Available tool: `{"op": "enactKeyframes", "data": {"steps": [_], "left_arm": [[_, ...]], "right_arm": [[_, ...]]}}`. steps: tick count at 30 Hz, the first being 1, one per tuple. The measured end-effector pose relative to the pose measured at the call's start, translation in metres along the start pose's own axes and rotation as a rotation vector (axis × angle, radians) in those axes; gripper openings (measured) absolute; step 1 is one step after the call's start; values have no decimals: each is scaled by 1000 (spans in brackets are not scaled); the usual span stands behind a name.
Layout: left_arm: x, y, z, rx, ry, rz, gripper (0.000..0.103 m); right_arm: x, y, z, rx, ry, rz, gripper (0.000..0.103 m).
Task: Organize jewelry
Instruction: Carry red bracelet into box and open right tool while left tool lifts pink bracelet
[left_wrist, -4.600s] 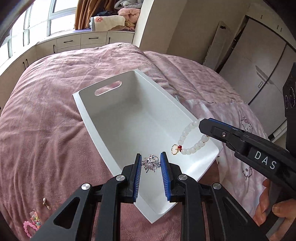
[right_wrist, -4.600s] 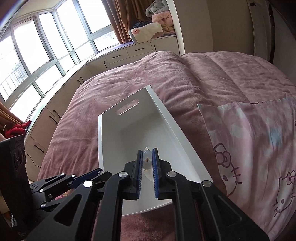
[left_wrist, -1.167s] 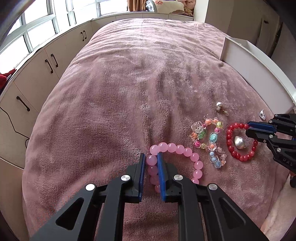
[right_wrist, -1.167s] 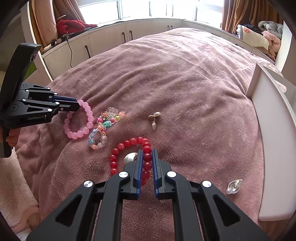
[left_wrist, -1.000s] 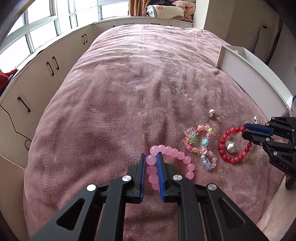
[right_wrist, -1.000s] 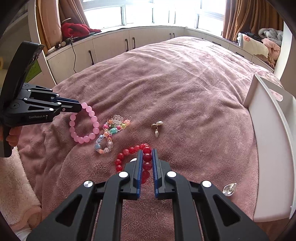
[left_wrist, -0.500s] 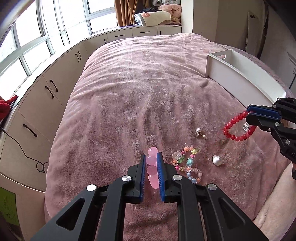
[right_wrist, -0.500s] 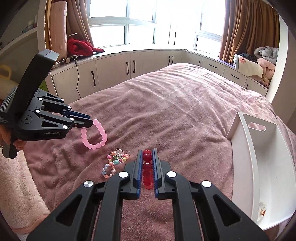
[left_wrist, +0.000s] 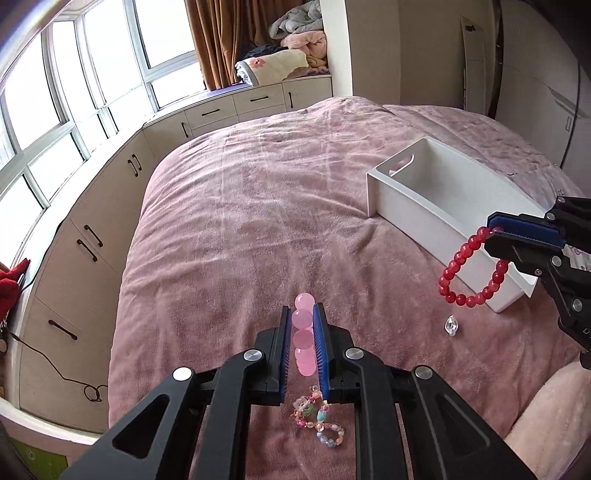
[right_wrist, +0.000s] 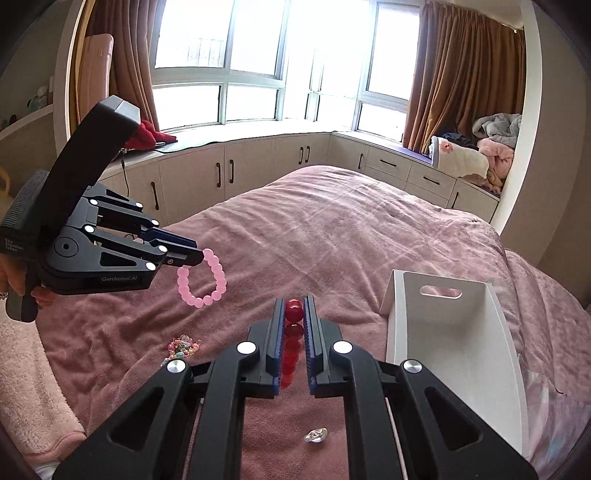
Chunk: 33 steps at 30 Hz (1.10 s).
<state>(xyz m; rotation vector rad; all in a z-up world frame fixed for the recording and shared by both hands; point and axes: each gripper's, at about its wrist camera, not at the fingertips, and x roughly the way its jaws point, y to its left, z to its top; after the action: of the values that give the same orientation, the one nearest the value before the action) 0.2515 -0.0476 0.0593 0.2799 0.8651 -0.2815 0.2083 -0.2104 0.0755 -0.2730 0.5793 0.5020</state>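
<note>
I am mid-carry, my left gripper (left_wrist: 300, 332) clamping the pink bracelet (right_wrist: 202, 277) and my right gripper (right_wrist: 294, 332) the red bracelet (left_wrist: 466, 273) above the bed (left_wrist: 258, 206); next comes releasing both over the bin (right_wrist: 458, 332).

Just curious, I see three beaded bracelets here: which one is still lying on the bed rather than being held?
The multicoloured bead bracelet lies on the pink blanket. The pink bracelet hangs from the left gripper, the red bracelet from the right gripper.
</note>
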Motion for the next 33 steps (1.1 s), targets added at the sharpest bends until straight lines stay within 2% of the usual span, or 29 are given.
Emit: {"op": "enactKeyframes", "data": {"steps": [7, 12, 22, 33], "left_arm": [[13, -49, 51, 25, -19, -55, 17], [27, -87, 76, 38, -13, -90, 17], [64, -145, 99, 26, 31, -150, 17], [70, -186, 122, 70, -24, -196, 17]], "right_arm": [[-26, -52, -3, 29, -14, -92, 10], [-38, -95, -15, 74, -5, -152, 10], [-35, -156, -57, 164, 71, -215, 10], [-10, -184, -96, 254, 141, -230, 10]]}}
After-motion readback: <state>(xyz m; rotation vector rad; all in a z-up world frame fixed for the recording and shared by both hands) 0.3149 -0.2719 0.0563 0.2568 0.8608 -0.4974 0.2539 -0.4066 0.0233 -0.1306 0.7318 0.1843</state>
